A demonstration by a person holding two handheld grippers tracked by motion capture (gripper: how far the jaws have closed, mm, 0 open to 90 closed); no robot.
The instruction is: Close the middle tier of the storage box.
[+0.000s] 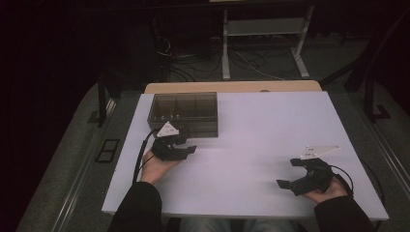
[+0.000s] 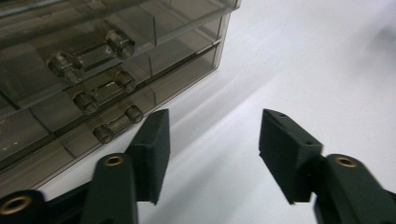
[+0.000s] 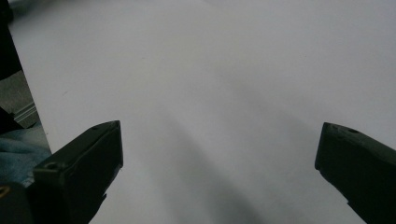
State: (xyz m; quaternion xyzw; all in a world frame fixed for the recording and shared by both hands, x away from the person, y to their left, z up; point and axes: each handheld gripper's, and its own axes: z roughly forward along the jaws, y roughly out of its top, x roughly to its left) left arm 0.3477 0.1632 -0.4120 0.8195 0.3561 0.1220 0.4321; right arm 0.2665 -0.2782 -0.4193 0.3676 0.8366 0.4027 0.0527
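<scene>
A smoky see-through drawer box (image 1: 183,113) stands at the back left of the white tabletop (image 1: 256,140). In the left gripper view the drawer box (image 2: 93,70) shows stacked drawers with small clear knobs (image 2: 119,44) on their fronts. My left gripper (image 1: 187,143) hovers just in front of the box's near right corner; the left gripper (image 2: 212,135) is open, with bare table between its jaws. My right gripper (image 1: 286,172) rests low over the front right of the table, pointing left. The right gripper (image 3: 219,140) stands wide open over bare surface.
The tabletop's front edge (image 1: 241,212) runs close to the person's sleeves. A wooden strip (image 1: 232,87) borders the back edge. Behind the table, cables (image 1: 193,63) and a white desk frame (image 1: 263,43) sit on the floor. Dark surroundings flank both sides.
</scene>
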